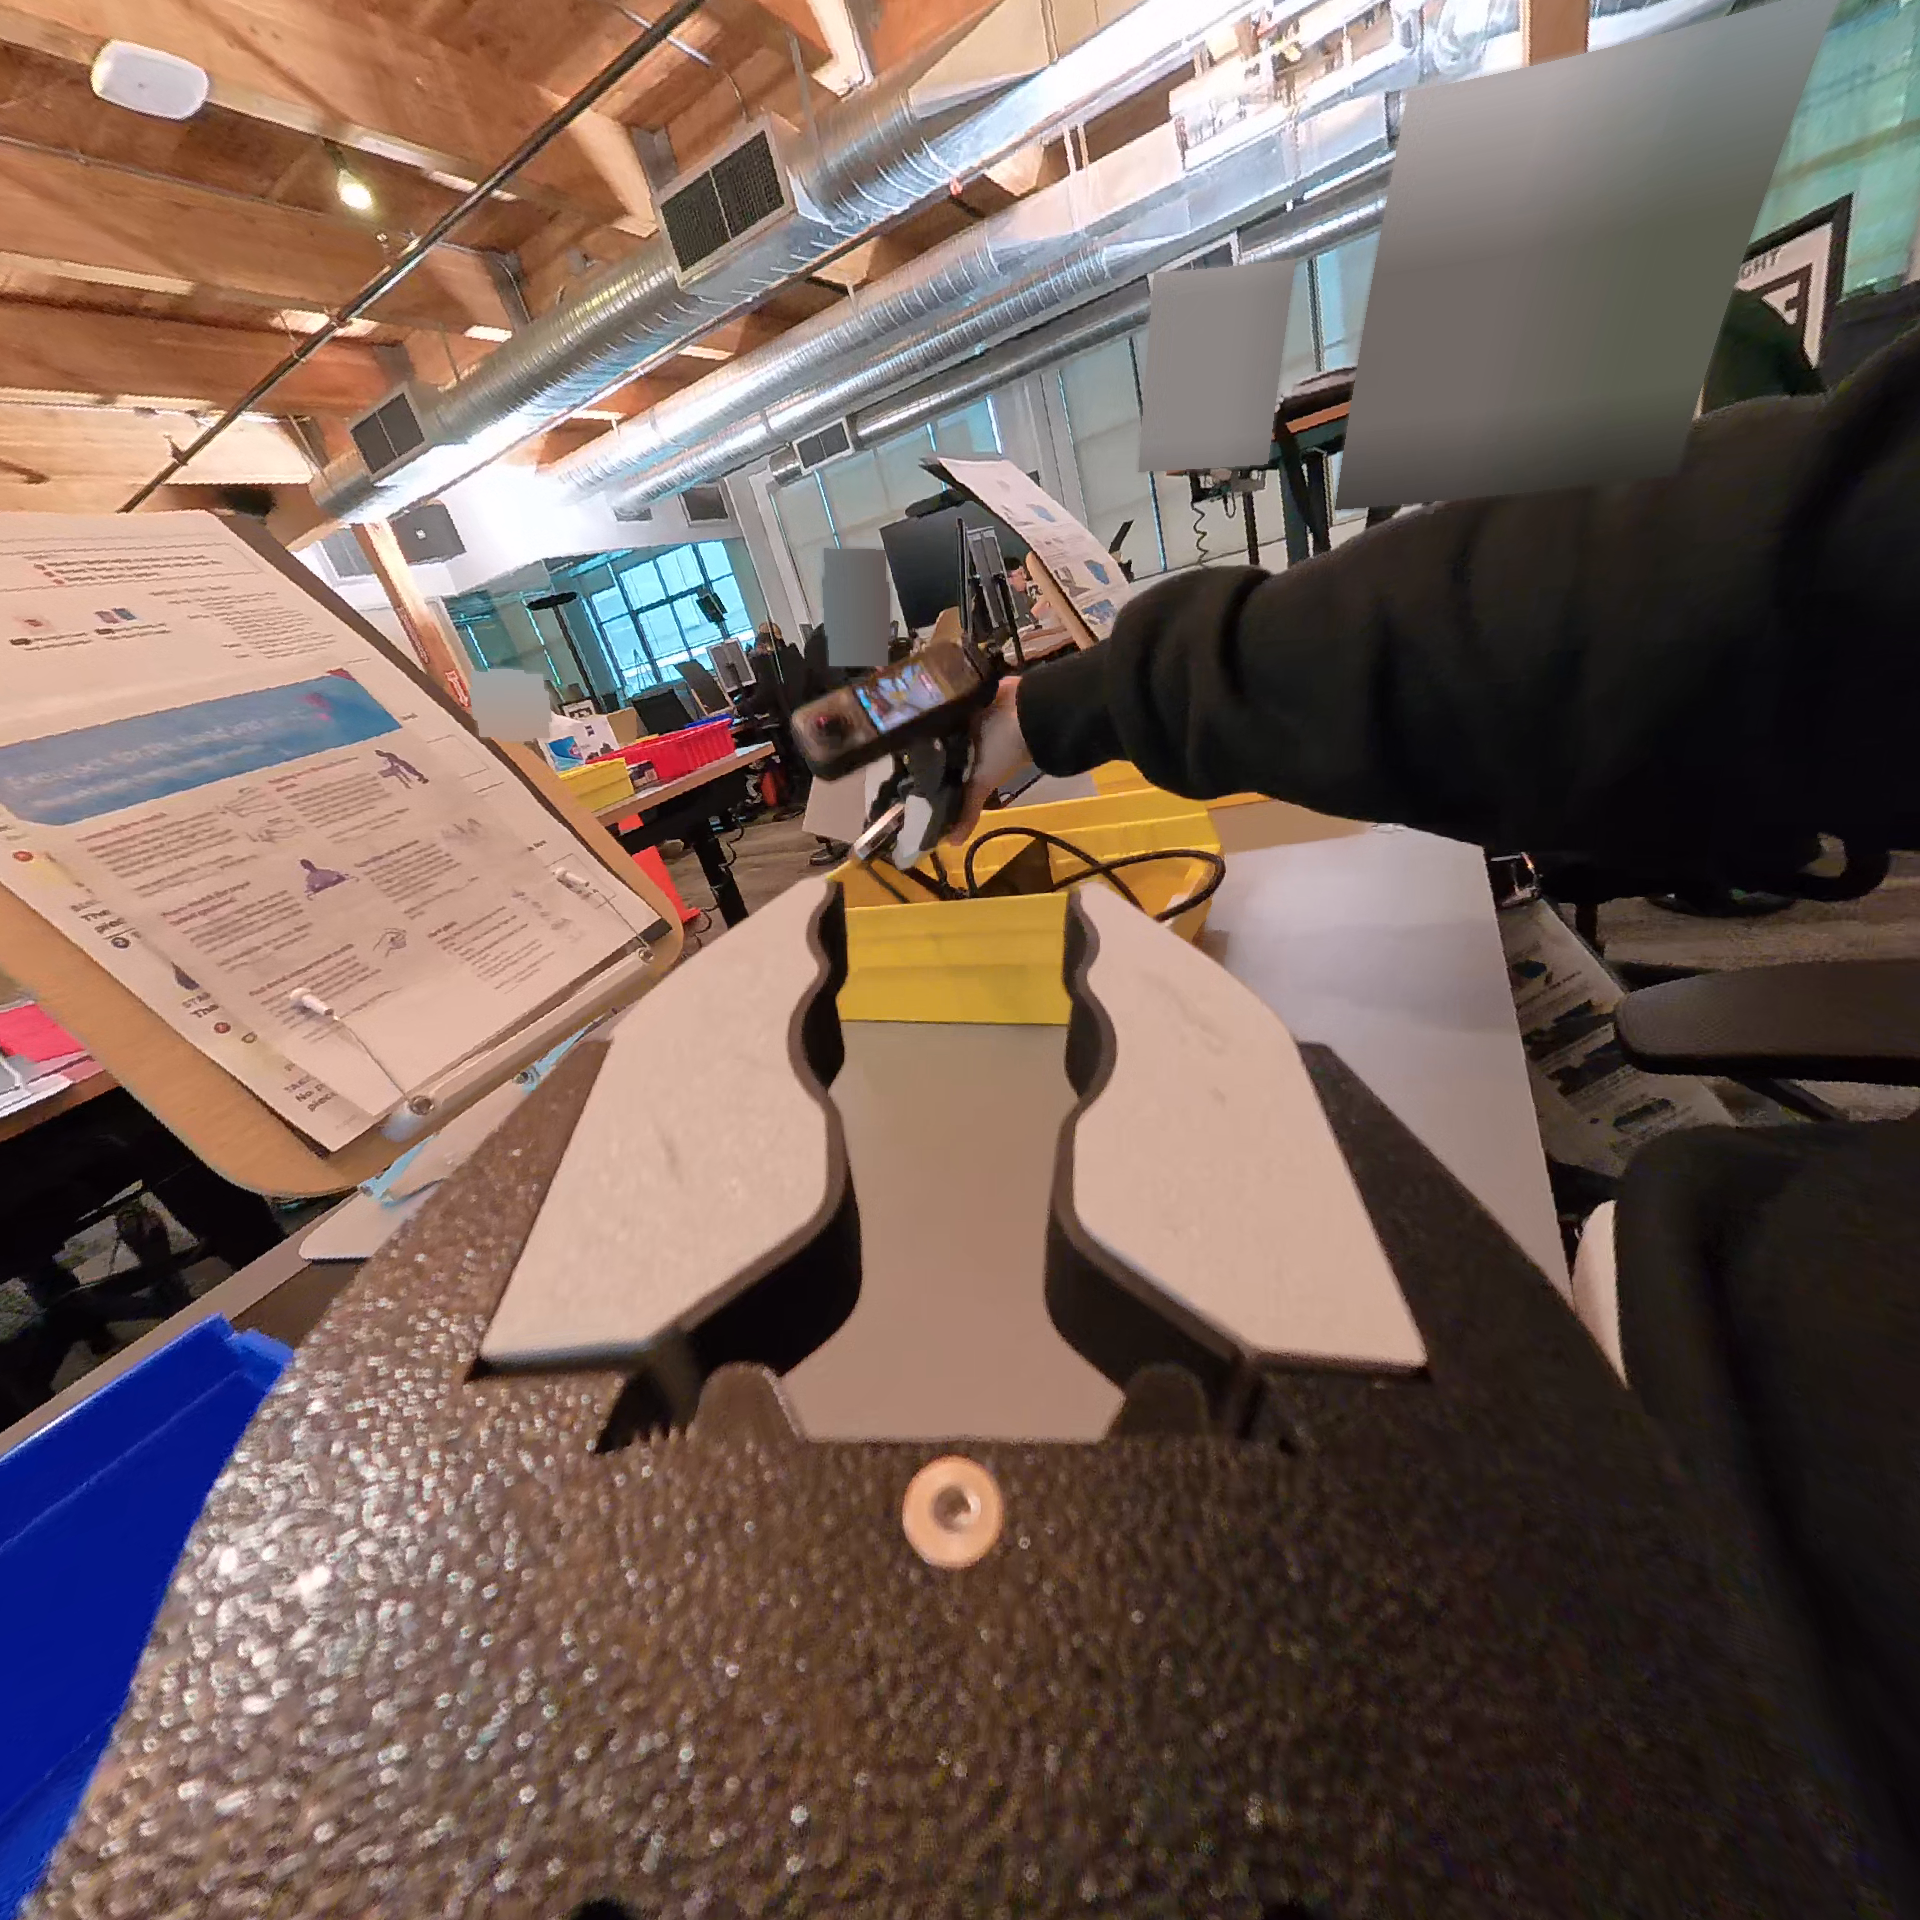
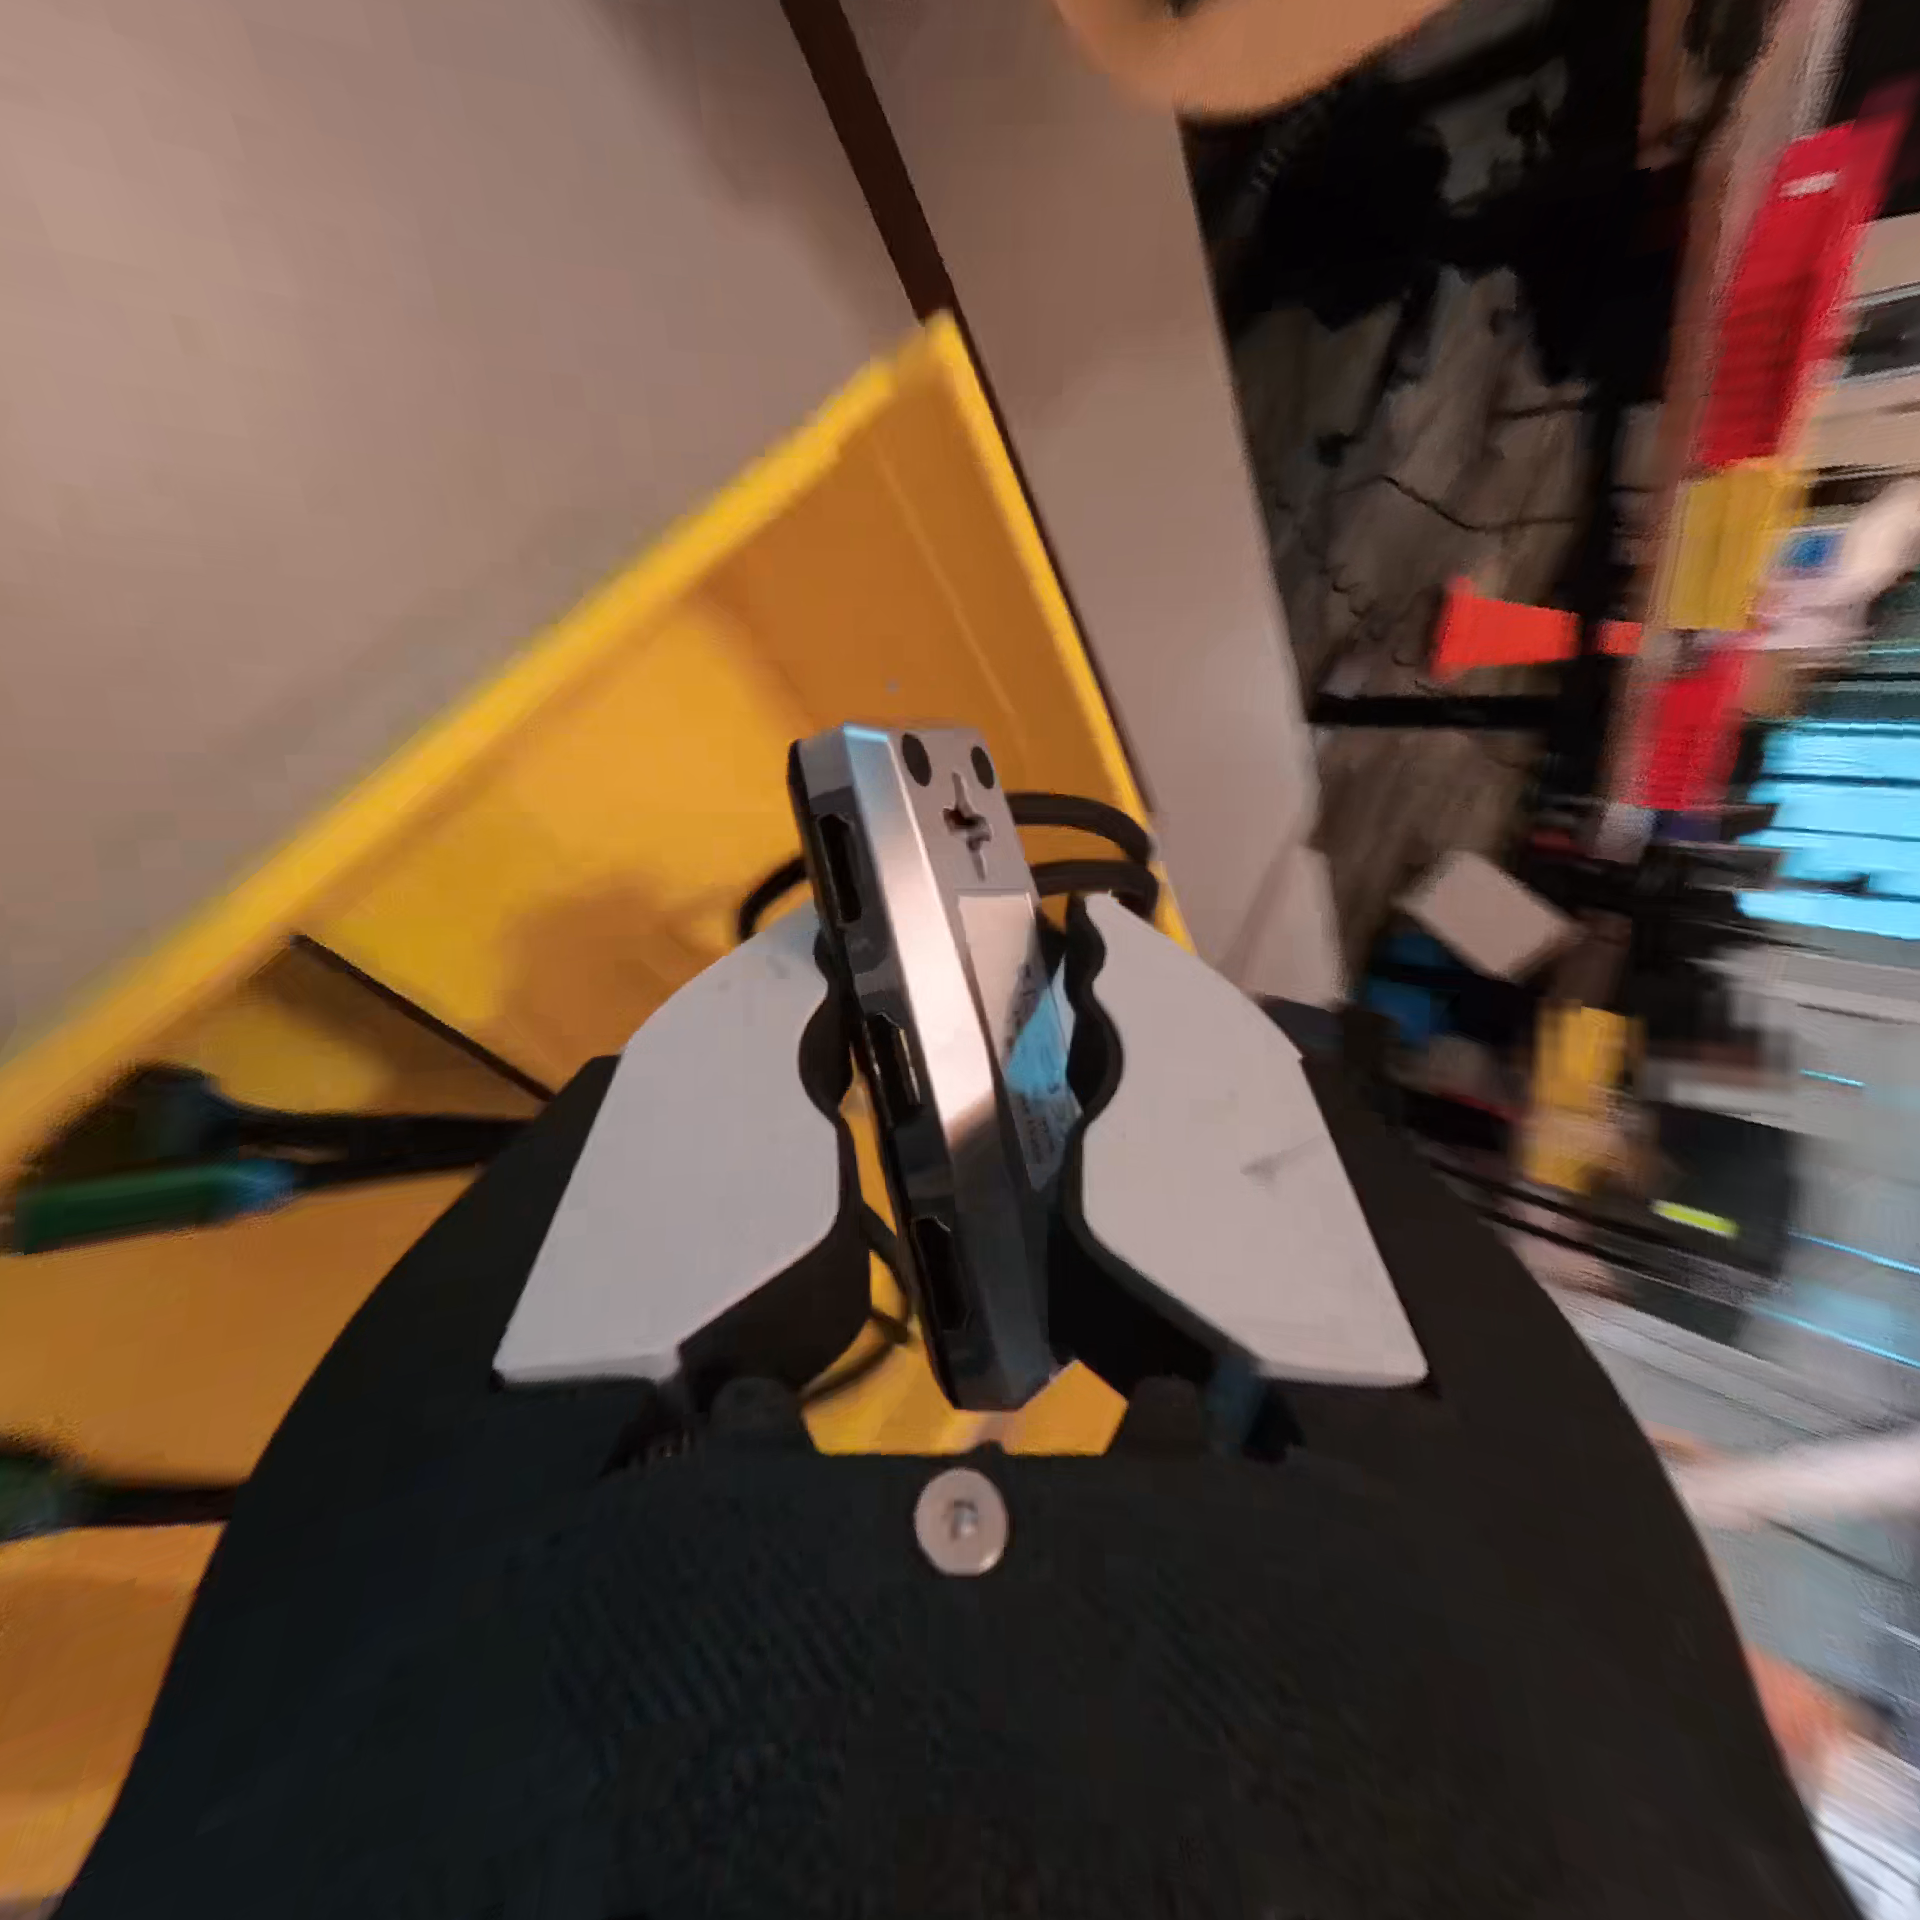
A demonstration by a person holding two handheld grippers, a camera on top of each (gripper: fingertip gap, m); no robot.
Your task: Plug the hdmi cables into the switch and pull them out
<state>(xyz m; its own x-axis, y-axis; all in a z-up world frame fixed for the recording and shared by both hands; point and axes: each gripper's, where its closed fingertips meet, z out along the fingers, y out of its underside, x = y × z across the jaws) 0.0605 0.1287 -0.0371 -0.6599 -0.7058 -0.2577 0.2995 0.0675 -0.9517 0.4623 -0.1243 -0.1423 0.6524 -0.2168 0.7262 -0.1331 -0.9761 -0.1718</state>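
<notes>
In the left wrist view my left gripper (image 1: 954, 914) is open and empty above the grey table (image 1: 1351, 956), pointing at a yellow bin (image 1: 956, 977). Black cables (image 1: 1091, 862) loop out of that bin. My right gripper (image 1: 914, 821) hovers over the bin and holds the silver switch (image 1: 878, 831). In the right wrist view my right gripper (image 2: 951, 935) is shut on the switch (image 2: 956, 1039), held on edge above the yellow bin (image 2: 623, 779). The three ports (image 2: 842, 868) on its left edge are empty. Black cables (image 2: 1081, 831) lie behind it. A green-ended cable (image 2: 135, 1195) lies in the bin at left.
A tilted wooden stand with a printed sheet (image 1: 260, 831) stands at the left. A blue bin (image 1: 94, 1558) sits at the near left. A person's black sleeve (image 1: 1455, 675) reaches in from the right. A chair armrest (image 1: 1766, 1018) is beyond the table's right edge.
</notes>
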